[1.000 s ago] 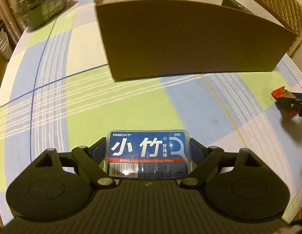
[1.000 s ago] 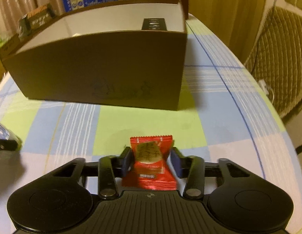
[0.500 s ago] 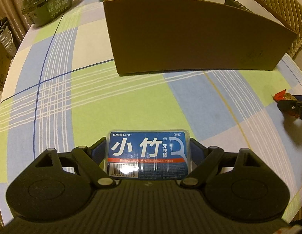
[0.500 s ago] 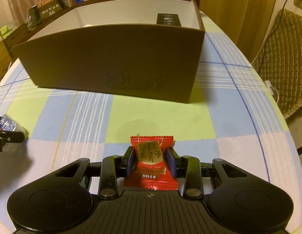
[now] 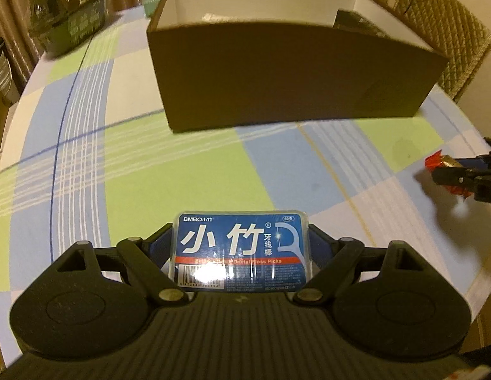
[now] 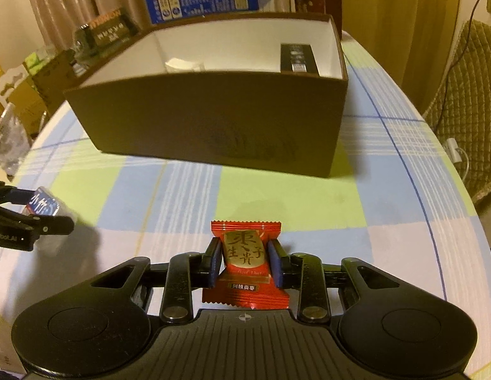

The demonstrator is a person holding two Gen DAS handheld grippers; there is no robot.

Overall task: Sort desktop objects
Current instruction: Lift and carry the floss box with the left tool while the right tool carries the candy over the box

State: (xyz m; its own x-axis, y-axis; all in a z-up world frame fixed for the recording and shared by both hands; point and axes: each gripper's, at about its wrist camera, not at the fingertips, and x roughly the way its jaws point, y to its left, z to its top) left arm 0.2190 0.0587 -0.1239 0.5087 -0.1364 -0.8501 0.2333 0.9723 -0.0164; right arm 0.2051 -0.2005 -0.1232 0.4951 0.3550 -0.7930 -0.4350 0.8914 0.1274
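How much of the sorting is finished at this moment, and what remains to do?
Done: one dark box already lies inside the brown carton.
In hand: the left hand-held gripper holds the blue floss pick box; the right hand-held gripper is shut on the red candy packet.
Left: both items are short of the carton and not yet dropped in.

two wrist views angled down, both facing brown box point(image 5: 289, 72)
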